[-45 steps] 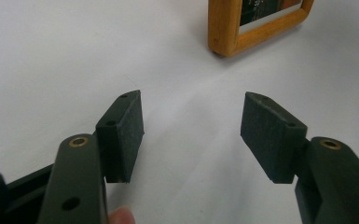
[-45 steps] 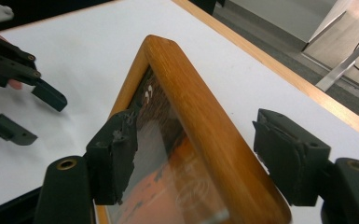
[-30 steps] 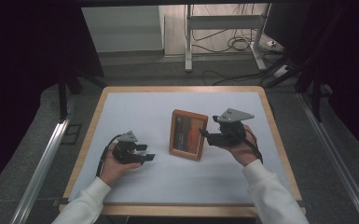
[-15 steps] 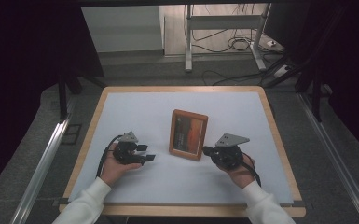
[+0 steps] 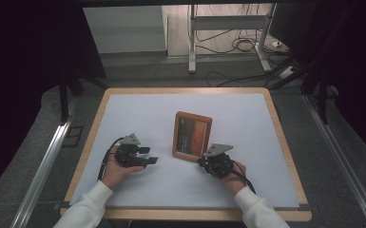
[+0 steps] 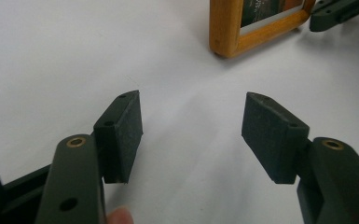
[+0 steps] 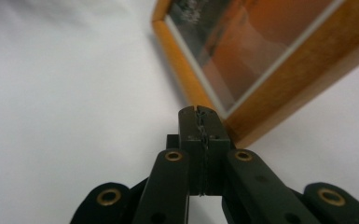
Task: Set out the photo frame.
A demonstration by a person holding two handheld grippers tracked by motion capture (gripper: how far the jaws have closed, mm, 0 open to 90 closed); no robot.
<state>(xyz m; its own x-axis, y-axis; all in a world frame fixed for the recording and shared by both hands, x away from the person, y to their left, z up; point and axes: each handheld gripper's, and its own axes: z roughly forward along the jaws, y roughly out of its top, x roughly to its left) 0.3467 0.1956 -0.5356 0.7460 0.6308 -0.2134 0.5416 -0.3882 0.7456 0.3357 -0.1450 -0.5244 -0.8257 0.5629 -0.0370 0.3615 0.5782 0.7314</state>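
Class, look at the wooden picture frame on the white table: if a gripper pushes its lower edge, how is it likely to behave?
The picture frame looks rigid, so it would probably slide as one piece over the smooth table. Its glass front is probably fragile. It seems to stand propped, so a push from the shut right gripper might tip it.

White sleeves; black claws, left claw (image 5: 148,155), right claw (image 5: 202,162); brass rivets, grey triangular top plates, black cables

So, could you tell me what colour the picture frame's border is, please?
Warm orange-brown wood; the picture frame shows best in the right gripper view.
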